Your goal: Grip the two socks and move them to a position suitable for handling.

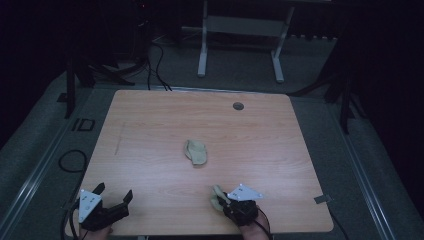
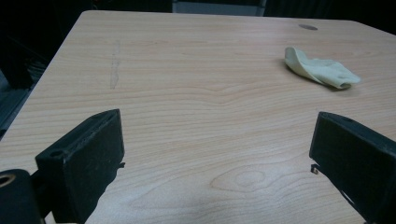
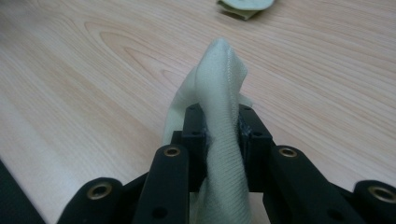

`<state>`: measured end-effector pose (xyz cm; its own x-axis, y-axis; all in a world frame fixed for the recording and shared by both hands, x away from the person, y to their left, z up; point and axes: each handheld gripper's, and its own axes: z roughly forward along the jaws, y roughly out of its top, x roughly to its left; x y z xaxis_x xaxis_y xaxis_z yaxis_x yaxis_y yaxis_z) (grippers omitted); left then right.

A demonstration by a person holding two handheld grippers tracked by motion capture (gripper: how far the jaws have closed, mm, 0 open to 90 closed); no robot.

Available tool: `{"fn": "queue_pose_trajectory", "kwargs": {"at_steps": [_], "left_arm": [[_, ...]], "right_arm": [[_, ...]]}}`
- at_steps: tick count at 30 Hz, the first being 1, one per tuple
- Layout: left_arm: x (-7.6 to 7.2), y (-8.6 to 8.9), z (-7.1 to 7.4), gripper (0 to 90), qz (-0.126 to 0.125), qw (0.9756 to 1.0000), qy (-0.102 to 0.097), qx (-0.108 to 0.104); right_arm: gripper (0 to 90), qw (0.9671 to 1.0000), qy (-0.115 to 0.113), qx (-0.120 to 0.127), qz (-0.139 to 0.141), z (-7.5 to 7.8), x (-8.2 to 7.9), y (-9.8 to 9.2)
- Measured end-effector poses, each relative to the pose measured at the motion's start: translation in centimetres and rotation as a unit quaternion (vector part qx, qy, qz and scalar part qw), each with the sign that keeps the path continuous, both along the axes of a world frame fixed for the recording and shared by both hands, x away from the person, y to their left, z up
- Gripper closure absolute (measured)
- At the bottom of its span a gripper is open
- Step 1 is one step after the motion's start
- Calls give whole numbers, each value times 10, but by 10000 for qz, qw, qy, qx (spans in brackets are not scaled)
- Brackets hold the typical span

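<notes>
A pale cream sock (image 1: pixel 196 151) lies crumpled near the middle of the wooden table (image 1: pixel 150 125). In the left gripper view this sock (image 2: pixel 322 70) is at the far right, and in the right gripper view the same sock (image 3: pixel 245 5) sits at the top edge. A second cream sock (image 1: pixel 217 196) is pinched in my right gripper (image 1: pixel 223 202) near the table's front edge. In the right gripper view, the gripper (image 3: pixel 222 116) is shut on that sock (image 3: pixel 219 74), which stands up between the jaws. My left gripper (image 1: pixel 115 192) rests at the front left corner, and its jaws (image 2: pixel 217 154) are wide open with nothing between them.
A round cable hole (image 1: pixel 238 106) sits near the table's far edge. White desk legs (image 1: pixel 202 50) stand on the floor beyond the table. A looped cable (image 1: pixel 72 160) lies on the floor at the left. A small grey tab (image 1: pixel 322 199) marks the right front edge.
</notes>
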<state>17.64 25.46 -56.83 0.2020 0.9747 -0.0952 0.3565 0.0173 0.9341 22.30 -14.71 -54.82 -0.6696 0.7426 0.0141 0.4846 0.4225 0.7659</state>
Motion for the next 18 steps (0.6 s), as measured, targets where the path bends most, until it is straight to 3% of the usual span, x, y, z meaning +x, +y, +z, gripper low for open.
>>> {"fn": "queue_pose_trajectory", "kwargs": {"at_steps": [5, 6, 8, 10, 11, 14, 18], "left_arm": [[0, 1, -1, 33, 10, 10000, 21, -12], [0, 2, -1, 33, 3, 10000, 18, -41], [0, 2, -1, 33, 21, 10000, 13, -22], [0, 1, -1, 33, 7, 10000, 13, -21], [0, 1, 0, 33, 2, 10000, 10, -18], [0, 0, -1, 33, -33, 10000, 19, 9], [1, -5, 0, 33, -242, 9996, 11, 151]], "right_arm": [[747, 10000, -55, 27, 76, -5, 10, 13], [744, 10000, -33, 60, 24, -7, 11, 15], [708, 9999, -61, -102, -94, -12, 12, 20], [677, 9997, 105, -126, -160, -20, 15, 23], [673, 9998, 21, -89, -197, -23, 13, 23], [583, 9998, 2, -183, -125, -22, 12, 27], [440, 9998, 219, 9, -41, -14, 13, 24]]}}
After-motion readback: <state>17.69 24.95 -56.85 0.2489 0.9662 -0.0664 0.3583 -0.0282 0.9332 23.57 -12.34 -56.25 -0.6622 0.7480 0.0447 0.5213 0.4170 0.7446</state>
